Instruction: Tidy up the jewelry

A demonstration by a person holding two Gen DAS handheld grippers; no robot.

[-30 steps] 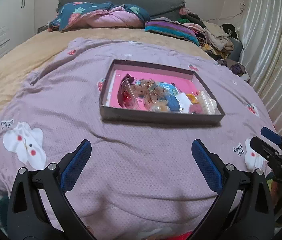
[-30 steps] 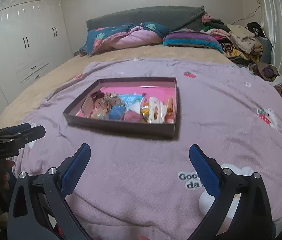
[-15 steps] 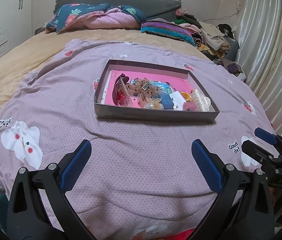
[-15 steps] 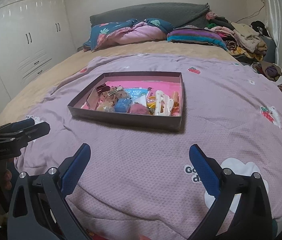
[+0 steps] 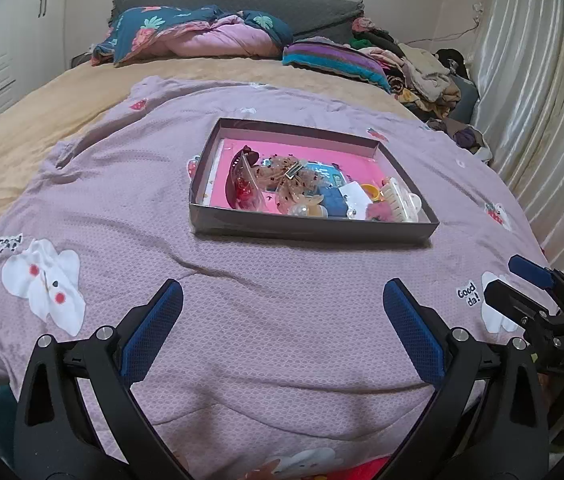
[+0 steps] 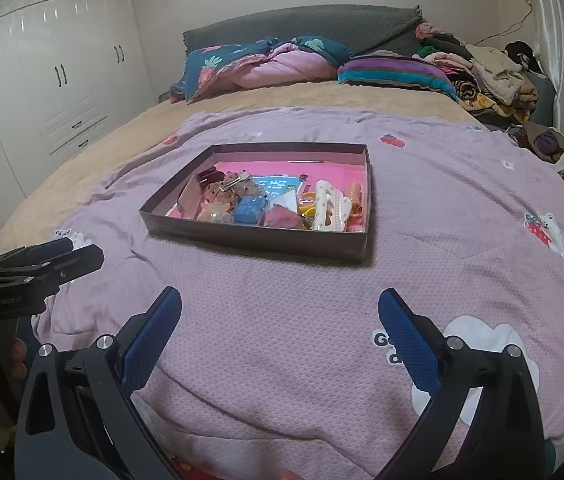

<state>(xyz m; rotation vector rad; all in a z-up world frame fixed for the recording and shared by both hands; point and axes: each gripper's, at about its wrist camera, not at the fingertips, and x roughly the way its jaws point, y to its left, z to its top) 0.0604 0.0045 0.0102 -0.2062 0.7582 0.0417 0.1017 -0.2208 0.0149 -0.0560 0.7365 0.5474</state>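
A shallow dark box with a pink floor (image 5: 314, 228) (image 6: 257, 238) lies on the lilac blanket in the middle of the bed. It holds a jumble of hair clips and jewelry: a white claw clip (image 6: 328, 204) (image 5: 396, 196), a blue packet (image 6: 249, 210), a tan beaded bow (image 5: 294, 178), a dark red clip (image 5: 241, 160). My left gripper (image 5: 282, 300) is open and empty over the blanket, short of the box. My right gripper (image 6: 279, 308) is open and empty, also short of the box. Each gripper shows at the edge of the other's view.
Pillows and folded bedding (image 5: 201, 36) lie at the headboard. A pile of clothes (image 5: 414, 64) sits at the far right by a curtain (image 5: 542, 100). White wardrobes (image 6: 41, 80) stand to the left. The lilac blanket (image 5: 282, 280) covers the near half of the bed.
Both grippers have drawn back and risen slightly, so the box sits a little farther off and higher in both views. Both stay open and empty.
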